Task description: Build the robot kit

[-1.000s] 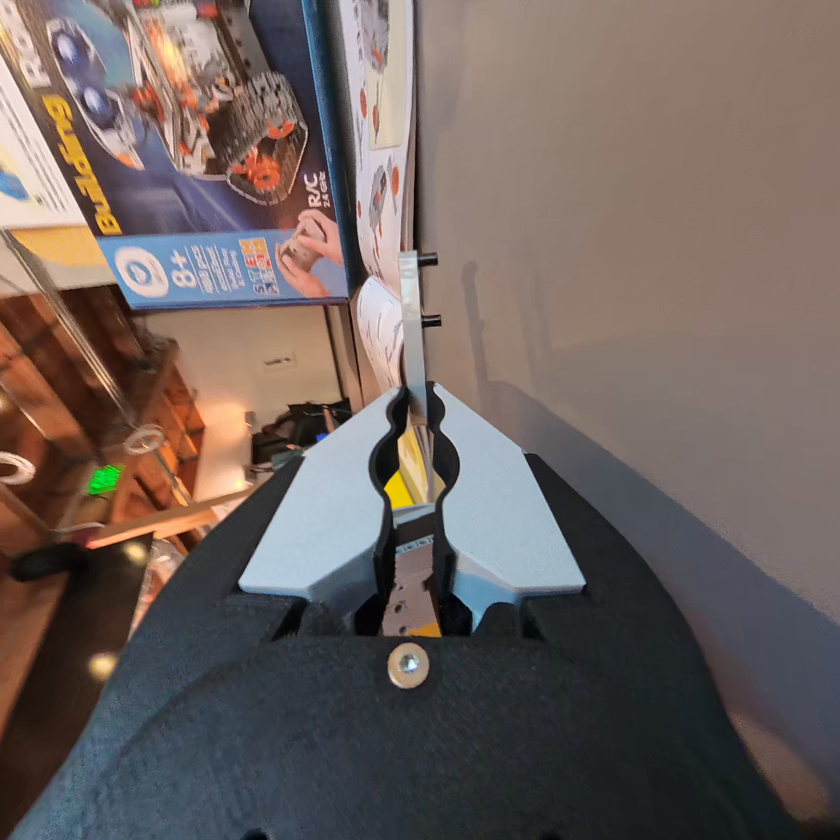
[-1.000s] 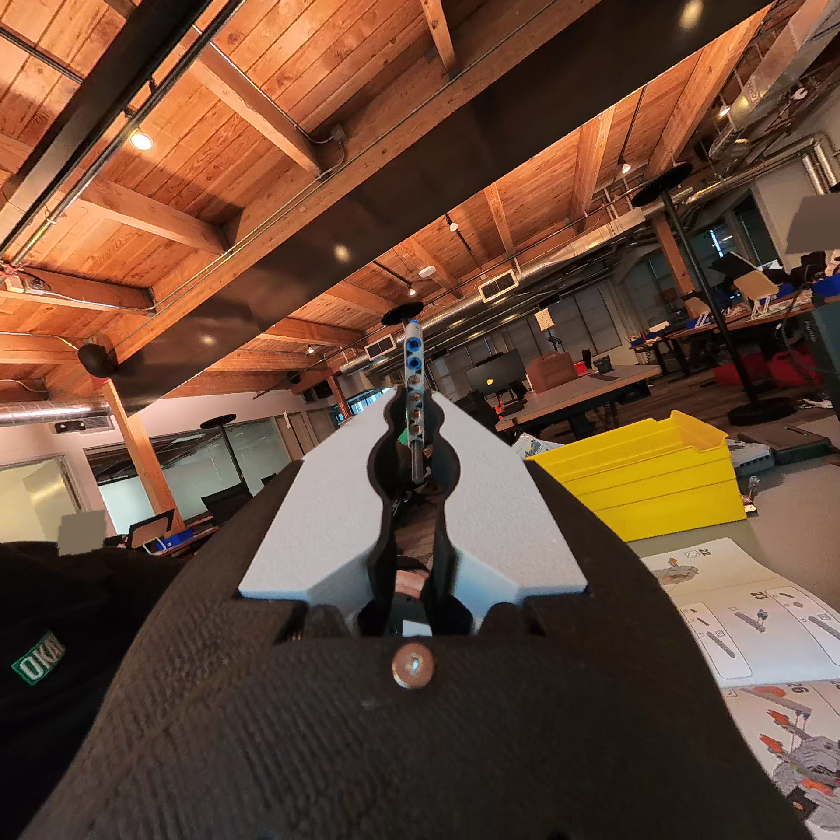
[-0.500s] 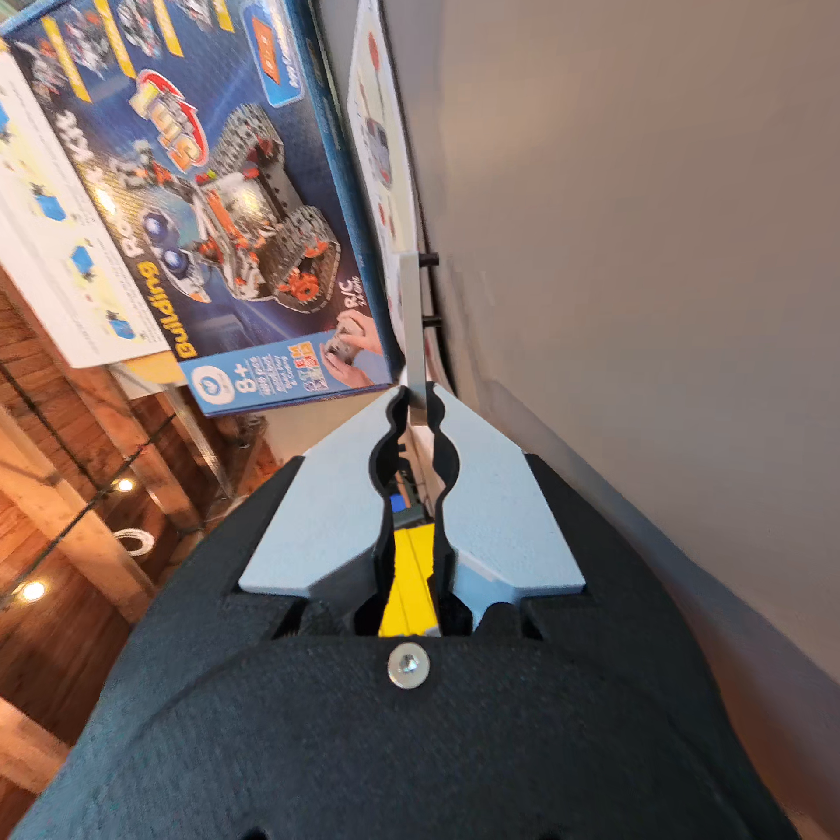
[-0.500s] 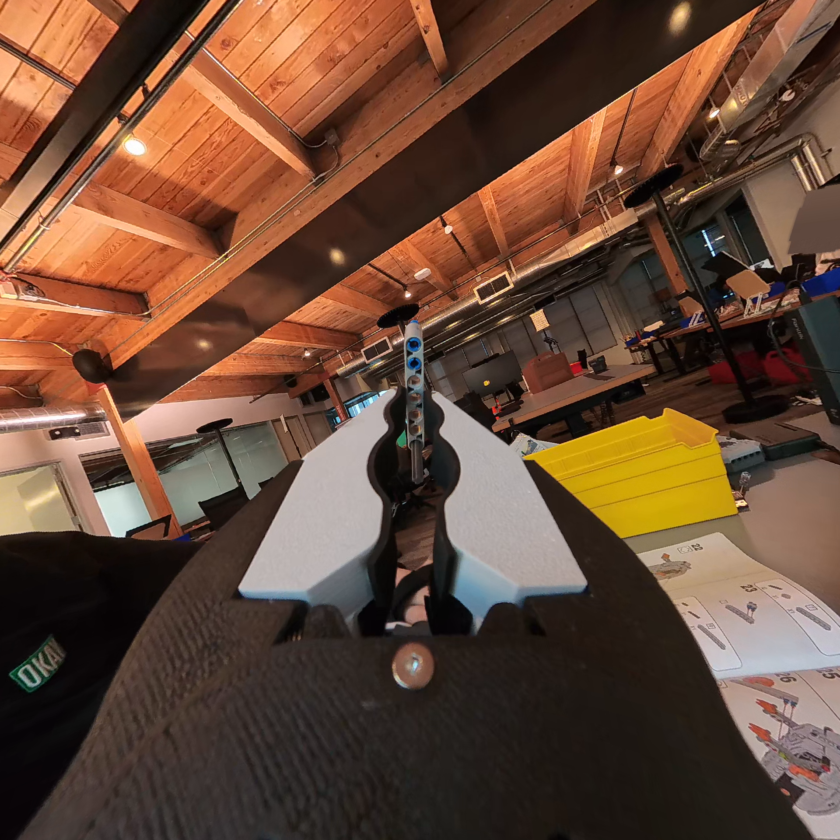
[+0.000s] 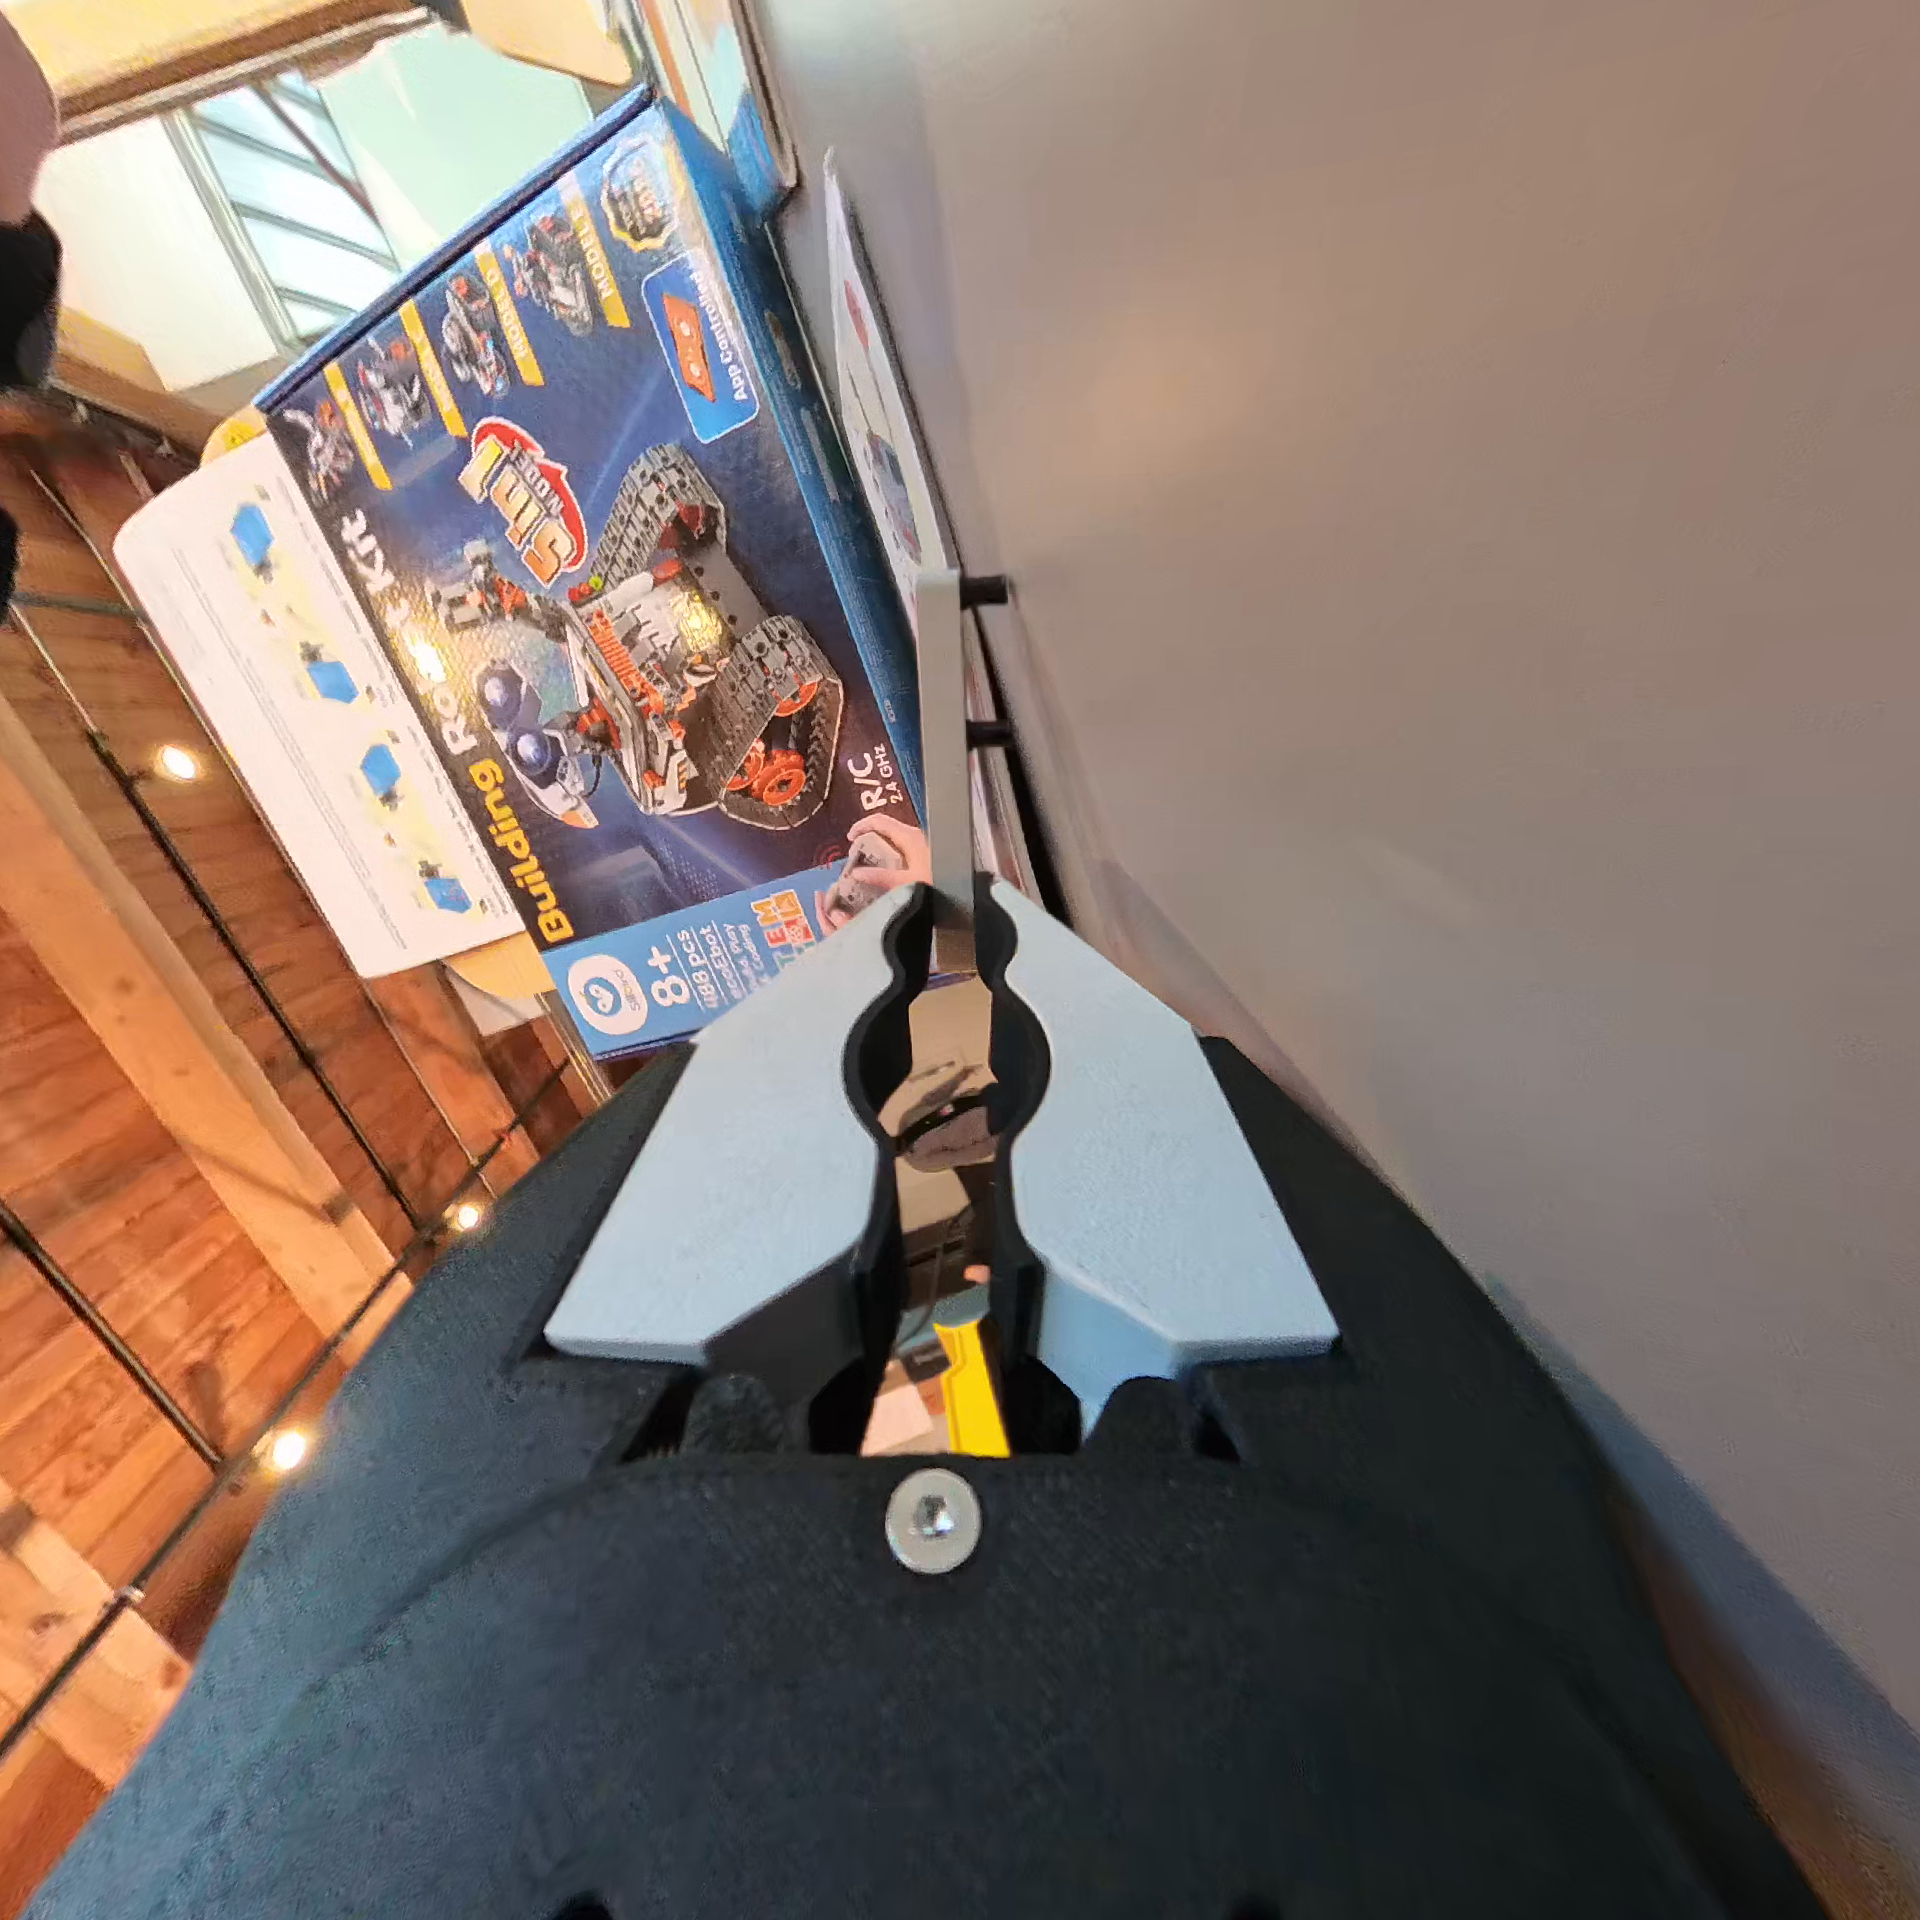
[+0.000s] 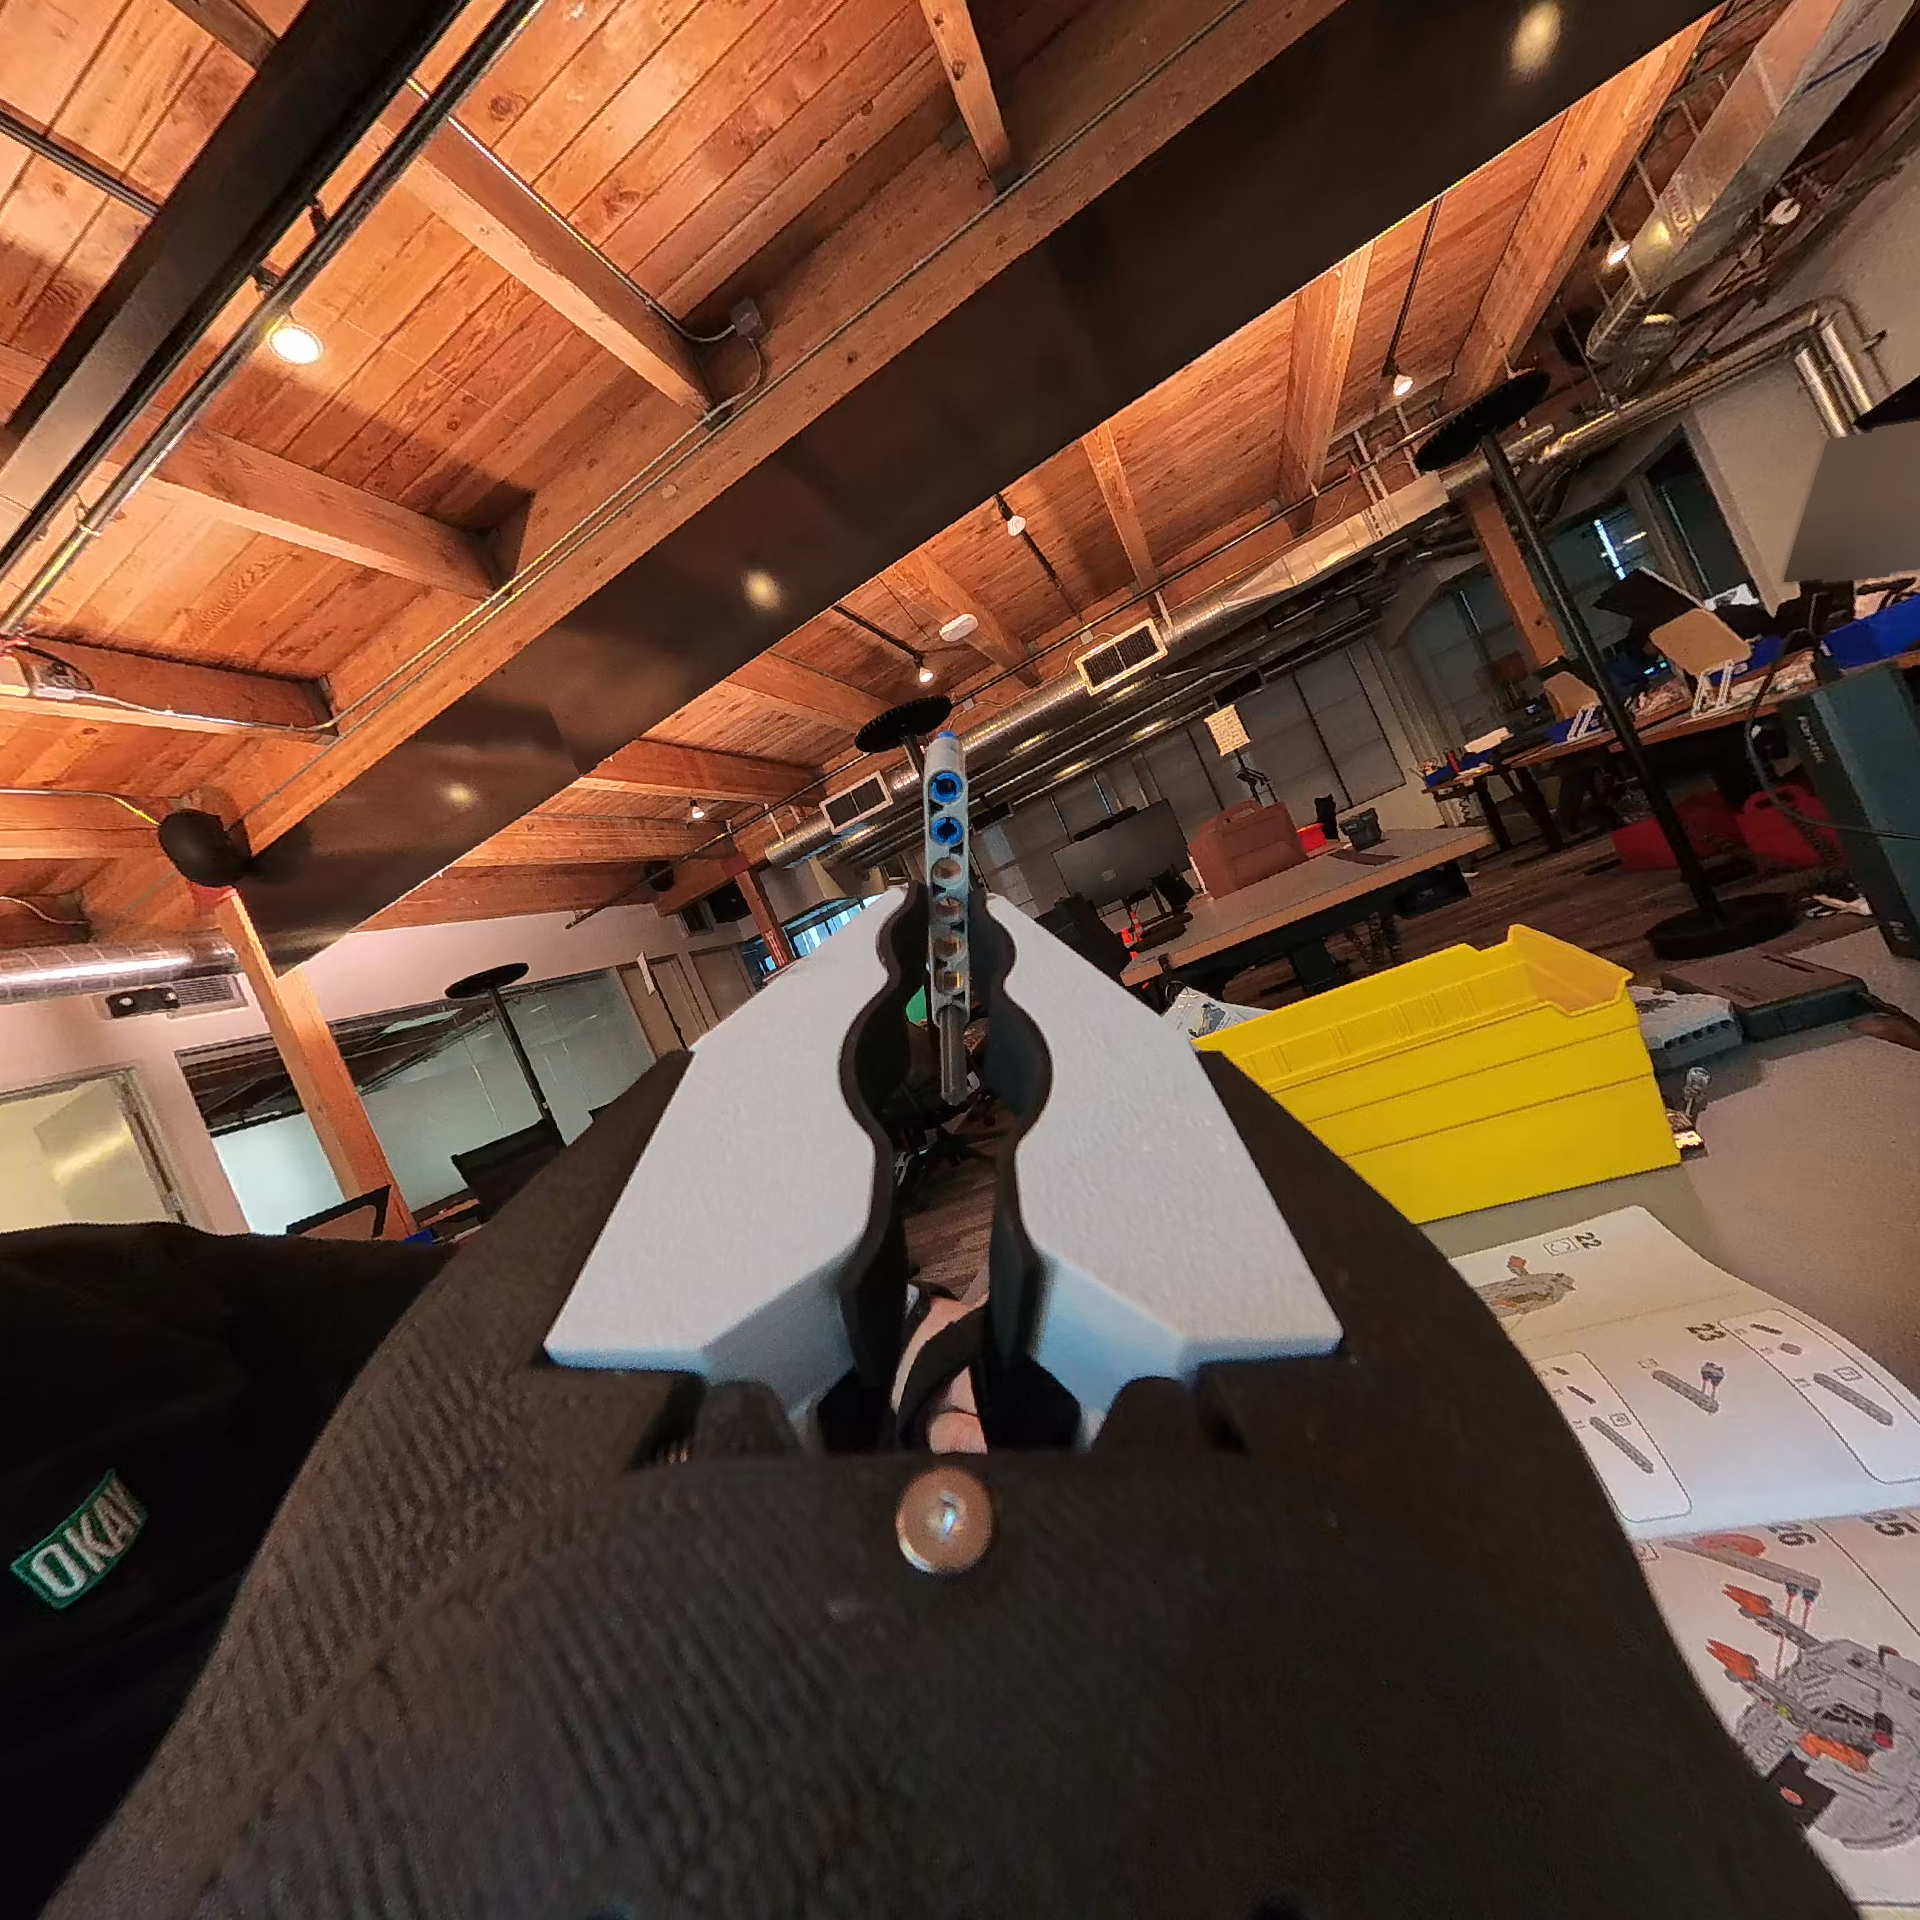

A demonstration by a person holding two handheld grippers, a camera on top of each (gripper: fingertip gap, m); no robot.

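Note:
My left gripper (image 5: 954, 902) is shut on a flat grey beam (image 5: 943, 727) that sticks straight out from the fingertips, seen edge-on. Two black pins (image 5: 985, 590) poke out of its right side toward the grey table top (image 5: 1455, 623), which fills the right of this rolled view. My right gripper (image 6: 948, 914) is shut on a grey beam with holes (image 6: 948, 883), held up in the air. Two blue pins (image 6: 943, 790) sit in its top holes, and a dark axle hangs from its lower end between the fingers.
A blue building-kit box (image 5: 623, 582) stands on the table beyond the left gripper, with white instruction sheets (image 5: 873, 416) beside it. In the right wrist view a yellow bin (image 6: 1455, 1081) and an open instruction booklet (image 6: 1683, 1382) lie on the table at right. A dark sleeve (image 6: 156, 1455) is at lower left.
The left gripper has swung and rolled with its beam, so the kit box has shifted in view and shows whole. The right gripper has barely moved, tilting slightly.

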